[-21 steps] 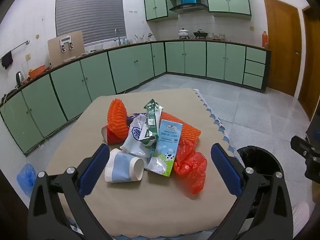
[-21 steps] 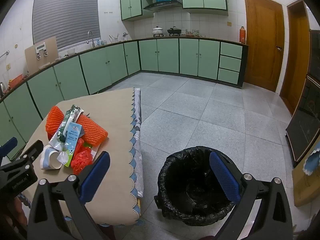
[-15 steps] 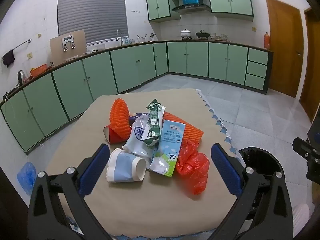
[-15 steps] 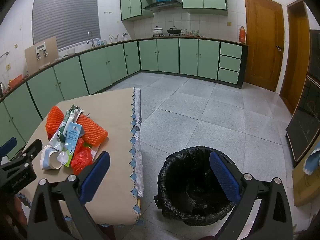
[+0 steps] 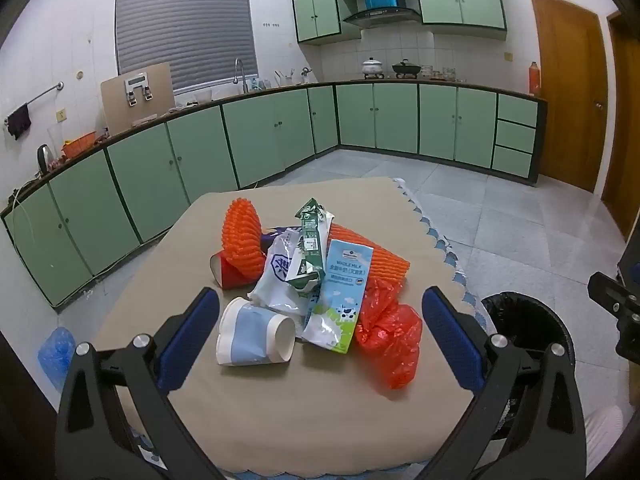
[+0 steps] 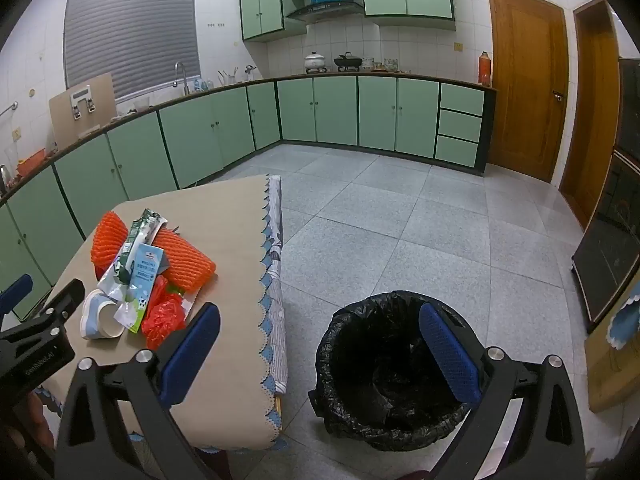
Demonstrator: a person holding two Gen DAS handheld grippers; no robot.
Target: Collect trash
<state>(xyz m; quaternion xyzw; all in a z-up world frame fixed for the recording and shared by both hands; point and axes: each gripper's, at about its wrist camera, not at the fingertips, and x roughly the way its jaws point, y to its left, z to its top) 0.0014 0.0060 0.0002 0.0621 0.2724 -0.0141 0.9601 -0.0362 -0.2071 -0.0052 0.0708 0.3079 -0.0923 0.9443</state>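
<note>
1. The table (image 5: 328,412) carries a plain tan cloth with a blue scalloped trim hanging over its edges, and most of the cloth is bare.
2. The trash sits in one heap near the table's middle: a paper cup (image 5: 254,336) on its side, a whole-milk carton (image 5: 340,300) lying flat, a crumpled red plastic bag (image 5: 390,332), orange foam netting (image 5: 242,232), a green carton (image 5: 312,240) propped on top, a white pouch (image 5: 282,276) and a red cup (image 5: 226,272) partly hidden beneath the netting.
3. A bin lined with a black bag (image 6: 394,364) stands on the grey tiled floor (image 6: 400,216) just beside the table's trimmed edge (its inside looks dark, contents not readable).
4. The left gripper (image 5: 320,332) has its jaws spread wide and grasps nothing; the heap lies ahead between its blue fingers (image 5: 188,338), untouched.
5. The right gripper (image 6: 320,352) is likewise released and empty, framing the bin and the table's corner.
6. Pale green cabinets (image 6: 356,112) run along two walls under a dark counter, with a sink tap (image 5: 239,74), pots (image 5: 372,66) on a stove, a shuttered window (image 5: 186,24) and a wooden door (image 6: 524,76).
</note>
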